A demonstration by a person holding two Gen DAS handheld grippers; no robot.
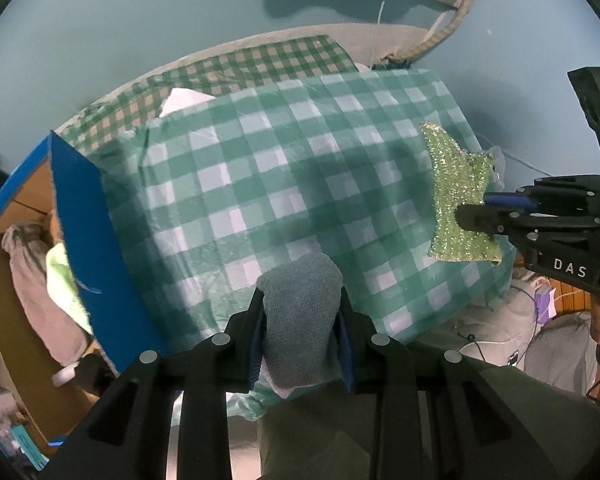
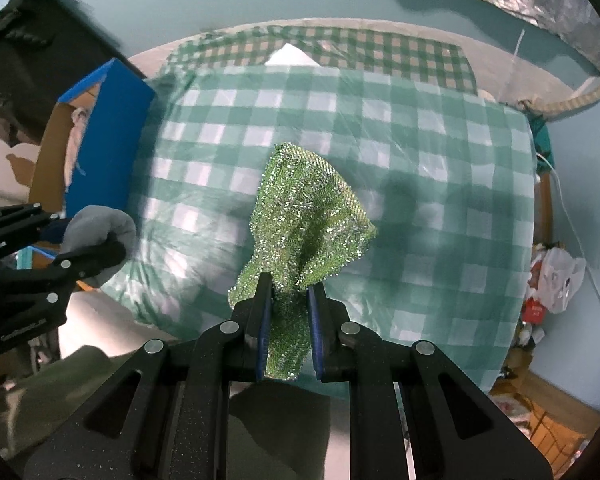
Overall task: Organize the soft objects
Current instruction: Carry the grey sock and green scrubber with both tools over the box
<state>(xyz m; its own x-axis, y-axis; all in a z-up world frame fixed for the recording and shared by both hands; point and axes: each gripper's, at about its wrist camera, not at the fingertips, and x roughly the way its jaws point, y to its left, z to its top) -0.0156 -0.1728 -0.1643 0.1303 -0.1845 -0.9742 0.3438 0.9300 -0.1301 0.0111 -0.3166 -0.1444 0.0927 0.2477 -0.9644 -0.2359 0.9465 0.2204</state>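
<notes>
My left gripper (image 1: 300,300) is shut on a folded grey cloth (image 1: 300,320) and holds it above the near edge of a table covered in green-and-white check (image 1: 260,168). It also shows in the right wrist view (image 2: 96,236) at the left, with the grey cloth (image 2: 96,224) bulging out. My right gripper (image 2: 290,292) is shut on a sparkly green mesh cloth (image 2: 304,216) held over the table middle (image 2: 420,160). In the left wrist view the right gripper (image 1: 476,210) holds the green cloth (image 1: 456,196) at the table's right side.
A blue-sided cardboard box (image 1: 88,240) stands at the table's left, with pale cloths (image 1: 32,280) inside; it also shows in the right wrist view (image 2: 100,136). A darker check cloth (image 1: 240,64) lies at the far side. Bags and clutter (image 2: 556,276) sit on the floor right.
</notes>
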